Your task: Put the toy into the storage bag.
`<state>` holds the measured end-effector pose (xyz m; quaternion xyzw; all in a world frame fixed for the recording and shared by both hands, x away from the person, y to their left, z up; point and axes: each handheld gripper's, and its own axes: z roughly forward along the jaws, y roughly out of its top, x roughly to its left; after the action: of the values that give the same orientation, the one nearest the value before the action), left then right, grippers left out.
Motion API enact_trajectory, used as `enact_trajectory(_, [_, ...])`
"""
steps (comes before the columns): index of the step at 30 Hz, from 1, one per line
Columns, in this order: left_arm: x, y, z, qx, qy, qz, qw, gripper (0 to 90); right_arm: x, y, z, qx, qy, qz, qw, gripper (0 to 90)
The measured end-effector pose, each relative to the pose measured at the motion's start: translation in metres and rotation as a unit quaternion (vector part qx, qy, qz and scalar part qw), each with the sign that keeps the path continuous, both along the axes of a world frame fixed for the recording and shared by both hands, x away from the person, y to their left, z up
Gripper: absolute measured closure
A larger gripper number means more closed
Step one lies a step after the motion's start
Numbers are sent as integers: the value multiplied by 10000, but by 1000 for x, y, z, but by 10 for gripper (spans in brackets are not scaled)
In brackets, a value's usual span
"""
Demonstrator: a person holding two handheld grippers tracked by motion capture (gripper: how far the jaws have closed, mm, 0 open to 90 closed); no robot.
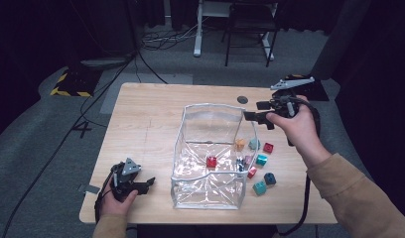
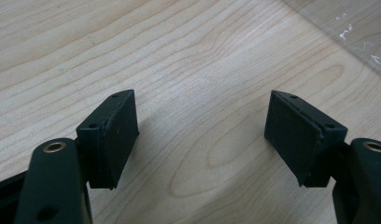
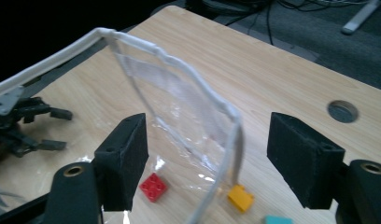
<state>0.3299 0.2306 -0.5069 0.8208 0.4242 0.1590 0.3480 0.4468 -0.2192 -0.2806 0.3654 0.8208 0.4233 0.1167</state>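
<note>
The left gripper [image 1: 141,184] rested low at the desk's [image 1: 141,124] near left corner, its fingers [image 2: 111,135] wide apart over bare wood, holding nothing. Beside it stood the clear bag [image 1: 210,163], open-topped, with one red brick [image 1: 211,161] inside. More bricks [image 1: 262,171] lay scattered just right of the bag. The right gripper [image 1: 255,115] hovered above the bag's far right corner, fingers [image 3: 125,156] spread wide and empty, the bag's rim [image 3: 188,88] between them. It looked like a return for the next brick; that calls for dropping down to the loose ones, such as the orange brick [image 3: 240,197].
</note>
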Motion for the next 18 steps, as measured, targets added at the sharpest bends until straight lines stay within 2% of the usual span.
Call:
enact_trajectory(4, [0,0,0,10,-1,7,10000,262,7,-22,0,20,-14,-148,9999,293])
enact_trajectory(8, [0,0,0,9,-3,10,10000,261,13,-43,-1,-99,-102,-375,9992,293])
enact_trajectory(11, [0,0,0,10,-3,9,10000,262,15,-52,-2,-100,-121,-514,9986,293])
enact_trajectory(12, [0,0,0,10,-3,10,10000,261,17,-62,-3,-85,-151,-596,9981,294])
enact_trajectory(18, [0,0,0,11,-11,12,10000,262,22,-82,-4,-234,-291,-807,9960,304])
